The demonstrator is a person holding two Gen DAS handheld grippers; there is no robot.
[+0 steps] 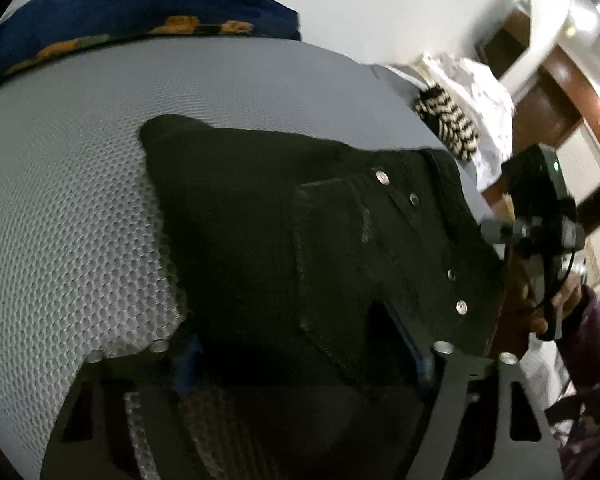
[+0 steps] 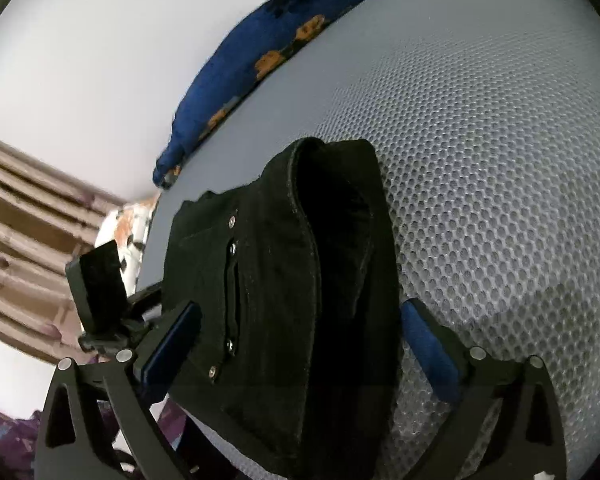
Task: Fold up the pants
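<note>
The black pants point(image 1: 284, 216) lie folded in a thick bundle on the grey mesh mattress point(image 1: 60, 208), back pocket and rivets facing up. My left gripper point(image 1: 300, 356) stands open with the bundle's near edge between its blue pads point(image 1: 186, 364). In the right wrist view the same pants point(image 2: 284, 280) sit between my right gripper's point(image 2: 300, 348) wide-spread blue pads point(image 2: 428, 344), which are open around the bundle. The other gripper point(image 1: 548, 232) shows at the right edge of the left wrist view, held by a hand.
A dark blue cloth with orange print point(image 1: 140, 12) lies along the mattress's far edge, also in the right wrist view point(image 2: 252, 68). White and striped clothes point(image 1: 456, 116) are piled at the mattress corner. Brown curtains point(image 2: 20, 240) hang beyond the bed.
</note>
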